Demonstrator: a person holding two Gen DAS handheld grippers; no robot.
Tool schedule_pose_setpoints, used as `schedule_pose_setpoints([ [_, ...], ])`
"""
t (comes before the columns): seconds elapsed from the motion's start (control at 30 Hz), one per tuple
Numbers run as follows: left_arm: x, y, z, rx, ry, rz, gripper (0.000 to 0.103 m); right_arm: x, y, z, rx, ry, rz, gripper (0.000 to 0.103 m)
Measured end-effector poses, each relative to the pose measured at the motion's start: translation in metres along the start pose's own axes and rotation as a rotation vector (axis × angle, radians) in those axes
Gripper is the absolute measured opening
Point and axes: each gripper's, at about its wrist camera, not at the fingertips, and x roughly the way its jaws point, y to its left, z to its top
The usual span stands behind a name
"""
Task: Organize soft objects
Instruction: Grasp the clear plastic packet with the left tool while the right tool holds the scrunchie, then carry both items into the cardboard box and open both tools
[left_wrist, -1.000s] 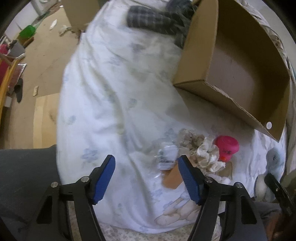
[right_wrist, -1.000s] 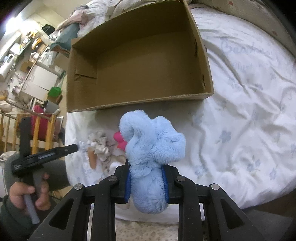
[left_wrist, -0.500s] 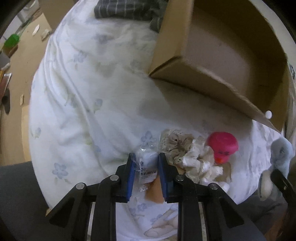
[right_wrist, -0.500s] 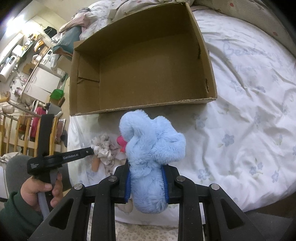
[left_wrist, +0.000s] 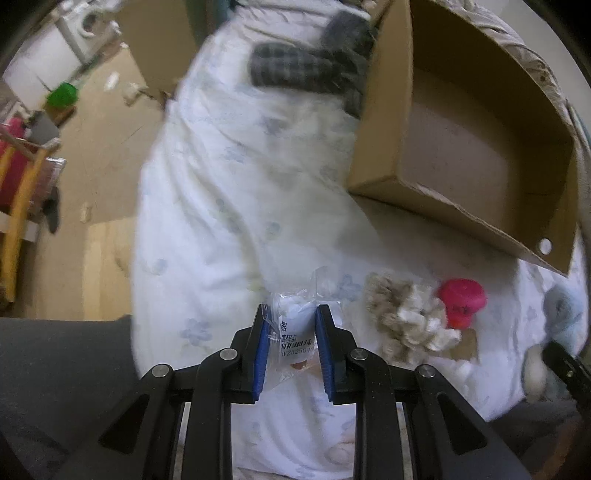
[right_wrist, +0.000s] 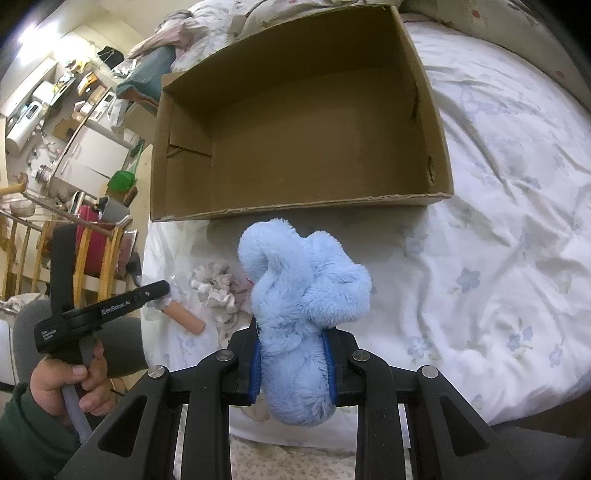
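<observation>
My left gripper (left_wrist: 290, 314) is shut on a clear plastic packet (left_wrist: 295, 325) with a white soft item and a barcode label, held just above the white floral bedsheet (left_wrist: 229, 229). To its right lie a beige-and-white scrunchie pile (left_wrist: 406, 317) and a pink rubber toy (left_wrist: 461, 301). My right gripper (right_wrist: 293, 332) is shut on a fluffy light-blue plush (right_wrist: 306, 291), held in front of the near wall of the open cardboard box (right_wrist: 295, 206). The box (left_wrist: 424, 192) looks empty. The left gripper also shows in the right wrist view (right_wrist: 147, 291), above a peach tube (right_wrist: 186, 319).
A dark plaid cloth (left_wrist: 306, 68) lies on the bed left of the box. A wooden chair with red fabric (right_wrist: 92, 243) and a green object (right_wrist: 122, 181) stand on the floor beyond the bed's left edge. A white plush (left_wrist: 533, 373) lies at the bed edge, lower right.
My left gripper closed on the clear packet and has lifted it a little off the sheet. My right gripper still holds the blue plush, now slightly closer to the box.
</observation>
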Motion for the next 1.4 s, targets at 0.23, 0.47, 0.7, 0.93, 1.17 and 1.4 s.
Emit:
schedule_pose_setpoints([
  [0.23, -0.039, 0.003, 0.003, -0.042, -0.119, 0.001, 0.022, -0.018, 0.007, 0.0, -0.031, -0.041, 0.018, 0.028],
  [0.47, -0.089, -0.016, 0.015, 0.028, -0.205, -0.039, 0.022, -0.04, 0.015, 0.007, -0.06, -0.091, 0.006, 0.028],
  [0.7, -0.12, -0.046, 0.026, 0.121, -0.253, -0.061, 0.022, -0.057, 0.012, 0.018, -0.061, -0.138, -0.001, 0.028],
  [0.93, -0.122, -0.074, 0.047, 0.163, -0.278, -0.072, 0.022, -0.078, 0.017, 0.045, -0.087, -0.257, -0.015, 0.028],
  [1.17, -0.111, -0.099, 0.077, 0.196, -0.27, -0.05, 0.022, -0.071, 0.013, 0.08, -0.087, -0.277, -0.029, 0.028],
  [1.4, -0.082, -0.123, 0.105, 0.225, -0.242, -0.031, 0.022, -0.046, 0.0, 0.11, -0.06, -0.278, -0.029, 0.028],
])
